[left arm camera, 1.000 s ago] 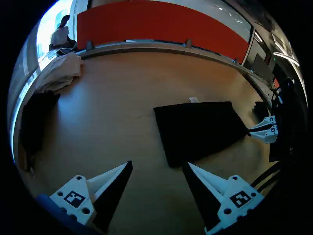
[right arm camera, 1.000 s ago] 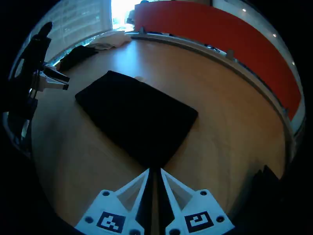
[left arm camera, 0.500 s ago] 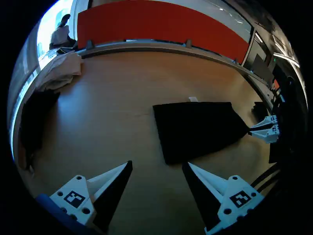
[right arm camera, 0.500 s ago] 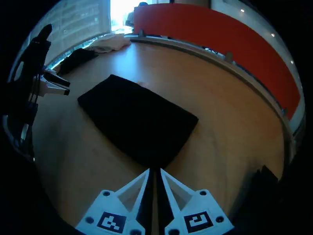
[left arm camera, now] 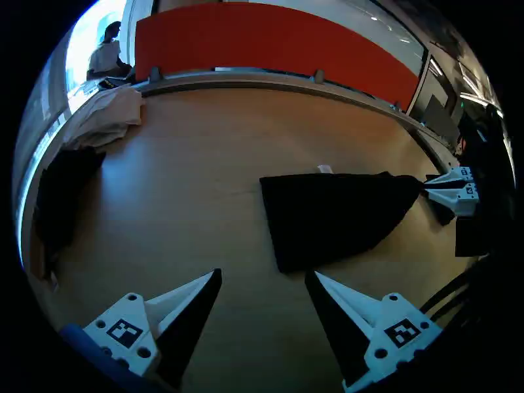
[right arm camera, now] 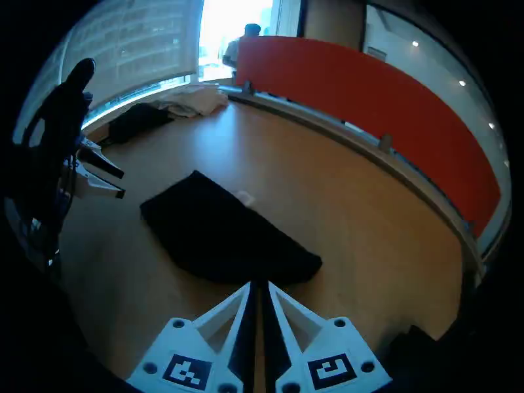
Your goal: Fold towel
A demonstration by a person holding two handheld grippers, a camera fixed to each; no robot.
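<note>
Towel [right arm camera: 216, 236], black and flattened, lies on the wide wooden table [left arm camera: 196, 196] that spreads out ahead of both your grippers, with a long orange panel [left arm camera: 275, 46] standing along the table's far edge. The towel sits just beyond the tips of your left gripper [left arm camera: 262, 275] and a little to its right, its nearest corner close to that gripper's right finger but not touching it. Your left gripper is released, with its fingers spread wide above bare wood. Your right gripper [right arm camera: 259, 285] is clenched on the towel's nearest corner; both fingers are pressed together with the dark cloth between their tips. In the left gripper view that same corner is drawn out into a point at the fingers, and the rest of the towel fans back from it across the table. Far ahead of the left gripper and off to its left, a pale heap of cloth [left arm camera: 105, 118] rests at the table's far corner, with a dark cloth [left arm camera: 62, 190] beside it, nearer to you. A small white tag [left arm camera: 324, 169] shows at the towel's far edge.
</note>
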